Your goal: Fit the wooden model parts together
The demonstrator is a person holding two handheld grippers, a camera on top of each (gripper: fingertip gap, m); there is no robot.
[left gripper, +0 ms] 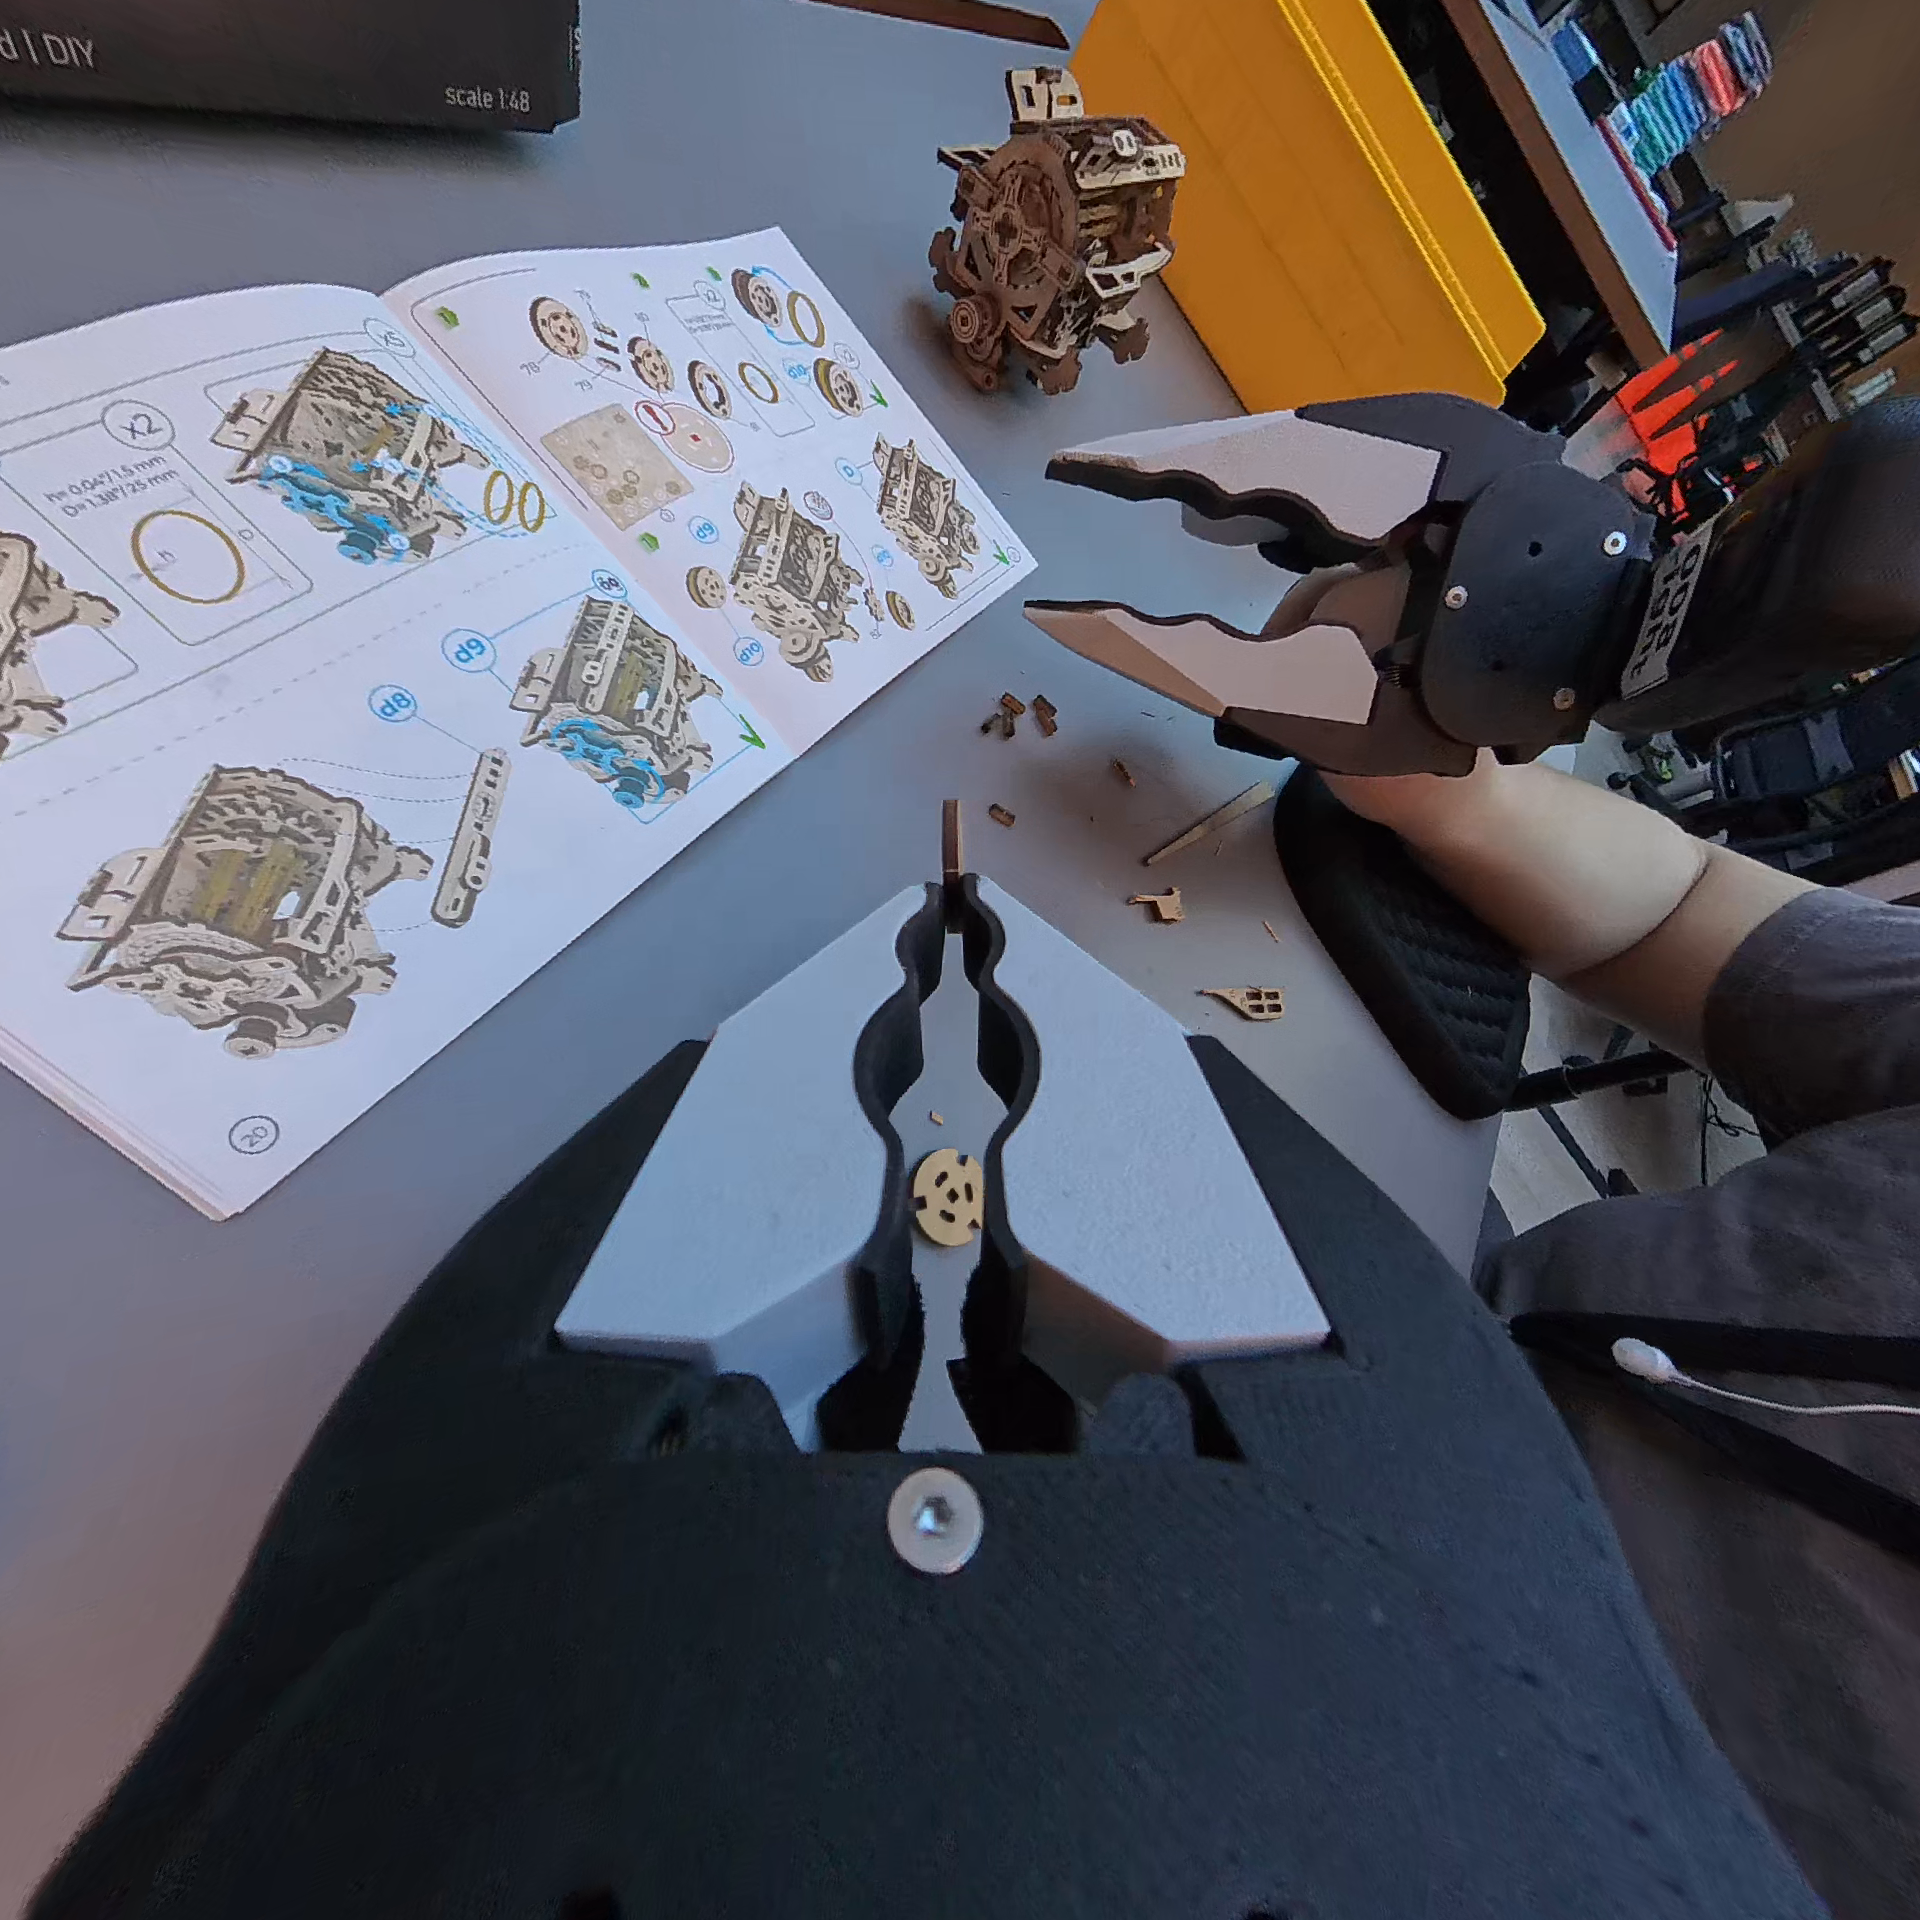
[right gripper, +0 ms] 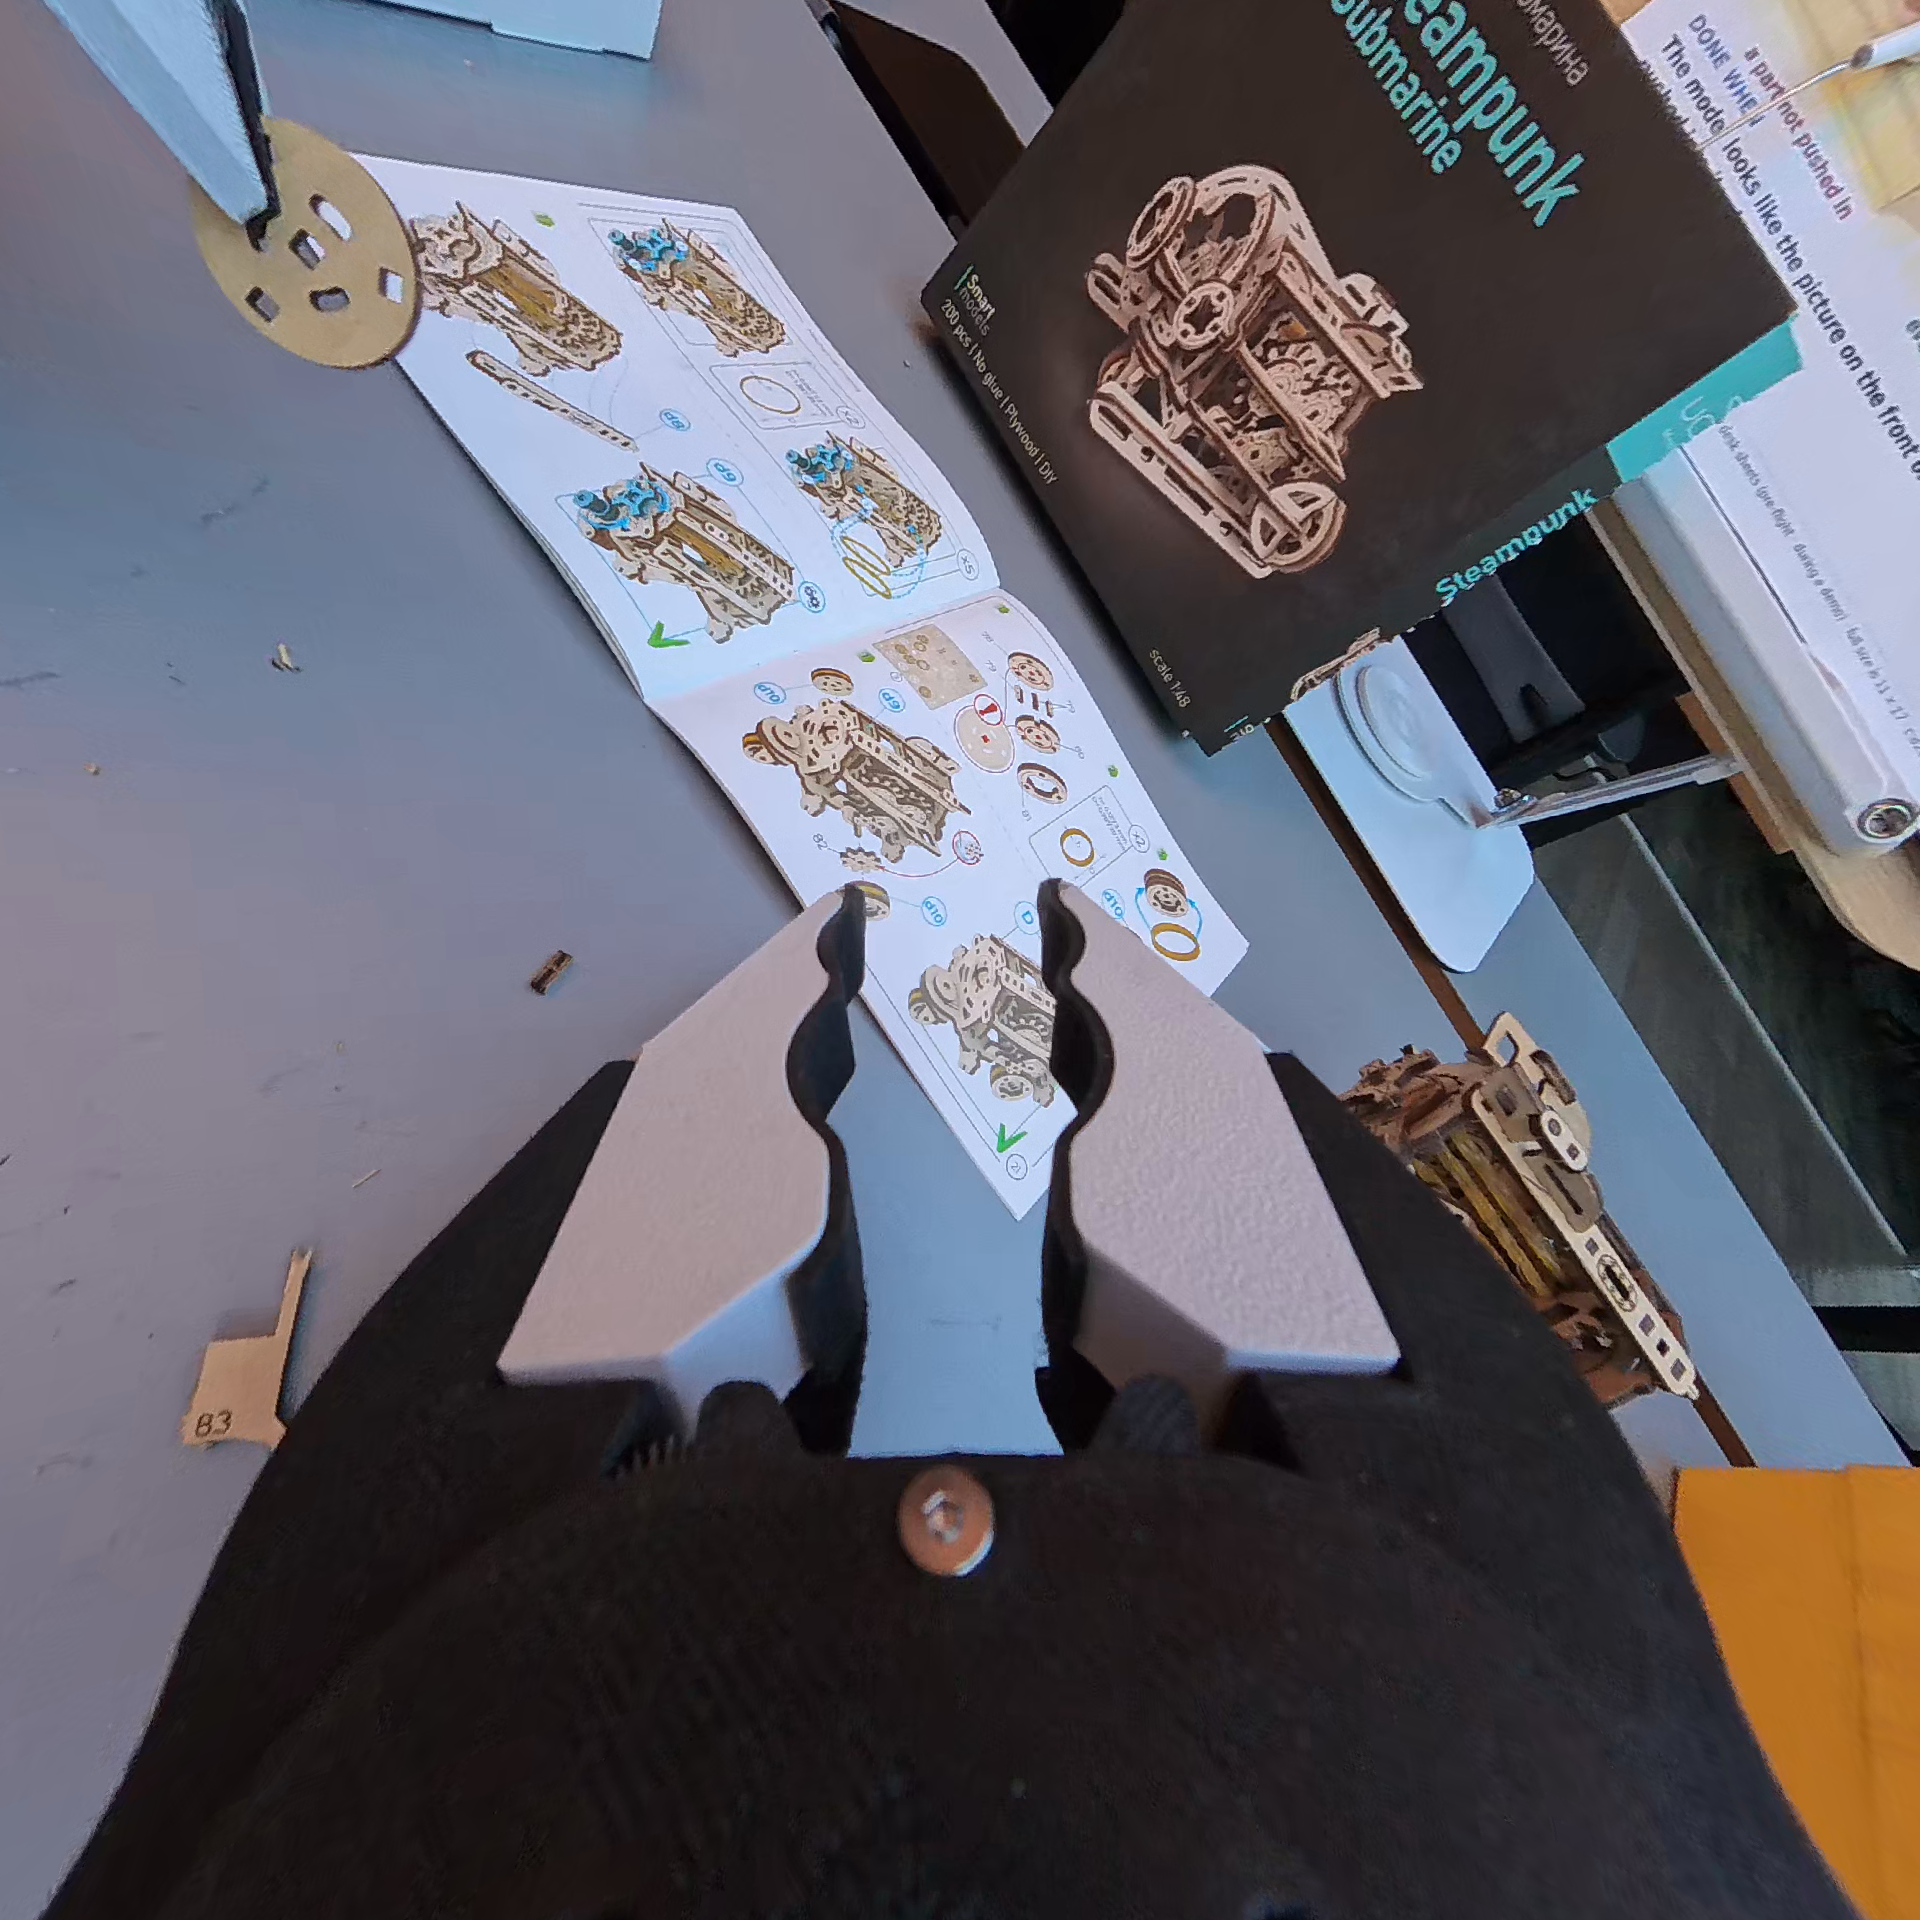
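Above table (left gripper: 727, 125), disc (left gripper: 951, 836) between left tongs (left gripper: 951, 894)

This looks like a lab or workshop bench: a grey worktop (left gripper: 727, 1039) carries an open instruction booklet (left gripper: 436, 644), a dark kit box (right gripper: 1351, 343), a part-built wooden model (left gripper: 1049, 249) and scattered wood offcuts (left gripper: 1023, 715). A yellow bin (left gripper: 1299, 208) sits at the worktop's edge. Beyond it stand shelves of cluttered equipment (left gripper: 1787, 343), and a mesh-backed office chair (left gripper: 1403, 966) is drawn up beside the worktop.

Both wrist views look down closely, sharing the open booklet (left gripper: 416, 644) (right gripper: 790, 644)
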